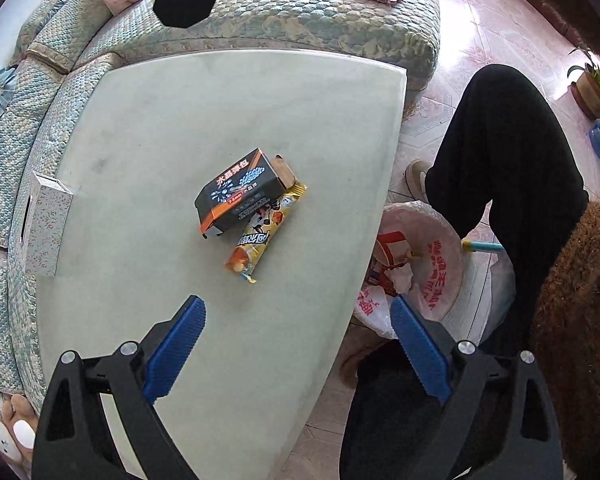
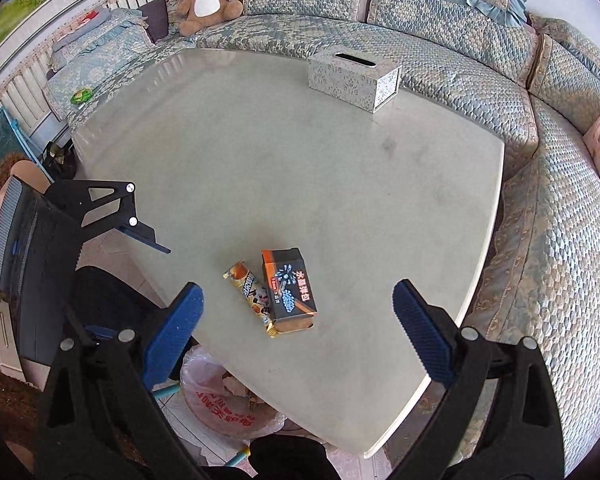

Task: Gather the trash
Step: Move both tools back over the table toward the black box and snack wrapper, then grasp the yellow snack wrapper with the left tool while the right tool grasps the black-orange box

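wrapper [image 1: 260,236]: part under box [image 1: 240,192] | bin bag [image 1: 432,264]: near side behind table [image 1: 180,120] edge

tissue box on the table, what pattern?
Silver-white with a small leafy print; the tissue box shows best in the right wrist view.

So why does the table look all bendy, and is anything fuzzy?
Right wrist view: the fisheye lens bows the pale green glass table and curves the quilted blue-green sofa; soft window glare sits on its far edge. Left wrist view: same bending; the black cardboard box is sharp, corners darken.
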{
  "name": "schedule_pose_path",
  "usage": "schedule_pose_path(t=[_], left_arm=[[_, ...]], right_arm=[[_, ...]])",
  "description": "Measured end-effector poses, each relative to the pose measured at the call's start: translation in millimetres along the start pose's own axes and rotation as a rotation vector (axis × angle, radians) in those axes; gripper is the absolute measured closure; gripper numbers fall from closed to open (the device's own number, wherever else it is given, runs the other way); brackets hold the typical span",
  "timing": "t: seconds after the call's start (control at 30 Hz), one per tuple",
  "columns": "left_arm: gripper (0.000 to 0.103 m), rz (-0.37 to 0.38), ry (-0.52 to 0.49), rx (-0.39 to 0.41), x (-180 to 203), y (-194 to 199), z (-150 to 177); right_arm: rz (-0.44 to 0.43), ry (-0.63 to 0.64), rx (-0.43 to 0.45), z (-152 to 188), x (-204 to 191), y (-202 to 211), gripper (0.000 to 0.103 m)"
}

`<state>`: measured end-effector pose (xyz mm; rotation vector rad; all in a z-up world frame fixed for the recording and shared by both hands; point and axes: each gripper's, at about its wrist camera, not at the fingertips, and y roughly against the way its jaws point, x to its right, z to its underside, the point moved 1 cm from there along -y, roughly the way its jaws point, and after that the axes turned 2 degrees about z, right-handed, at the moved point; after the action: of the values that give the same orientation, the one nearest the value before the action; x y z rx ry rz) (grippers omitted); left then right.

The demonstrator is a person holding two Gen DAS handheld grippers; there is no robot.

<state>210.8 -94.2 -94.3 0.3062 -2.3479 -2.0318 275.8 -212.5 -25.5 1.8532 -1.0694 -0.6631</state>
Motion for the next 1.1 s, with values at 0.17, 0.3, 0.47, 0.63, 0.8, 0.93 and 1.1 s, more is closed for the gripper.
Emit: schedule_pose_path(t=[0.17, 0.3, 0.47, 0.63, 0.8, 0.93, 1.1], left_arm=[[0.012, 0.057, -0.013, 0.003, -14.2, -5.2, -6.8], [0.012, 0.087, -0.012, 0.011, -24.0, -16.8, -7.8], [0.012, 0.126, 0.003, -0.017, -35.0, -46.8, -7.7], [0.012, 0.139, 0.041, -0.017, -49.1, -67.0, -12.4], [0.012, 0.157, 0.053, -0.027, -57.9, -86.8, -13.4], [0.012, 0.172, 0.064, -0.048, -62.4, -106.8, -11.8], [0.013, 0.21, 0.089, -0.042, -70.3, -119.7, -13.7]], right_arm=[[-0.021, 0.016, -0.031, -2.9, 3.0, -18.1, 0.01], [-0.058, 0.017, -0.077, -0.6, 5.2, -47.8, 0.01], [-0.093, 0.015, -0.161, 10.8, 4.8, -90.3, 0.01], [-0.12, 0.012, -0.198, 17.0, 4.0, -120.7, 0.01], [-0.133, 0.001, -0.234, 25.4, 5.6, -148.8, 0.01], [-0.135, 0.008, -0.246, 28.8, 4.6, -163.3, 0.01], [-0.157, 0.01, -0.262, 31.8, 5.3, -176.3, 0.01]])
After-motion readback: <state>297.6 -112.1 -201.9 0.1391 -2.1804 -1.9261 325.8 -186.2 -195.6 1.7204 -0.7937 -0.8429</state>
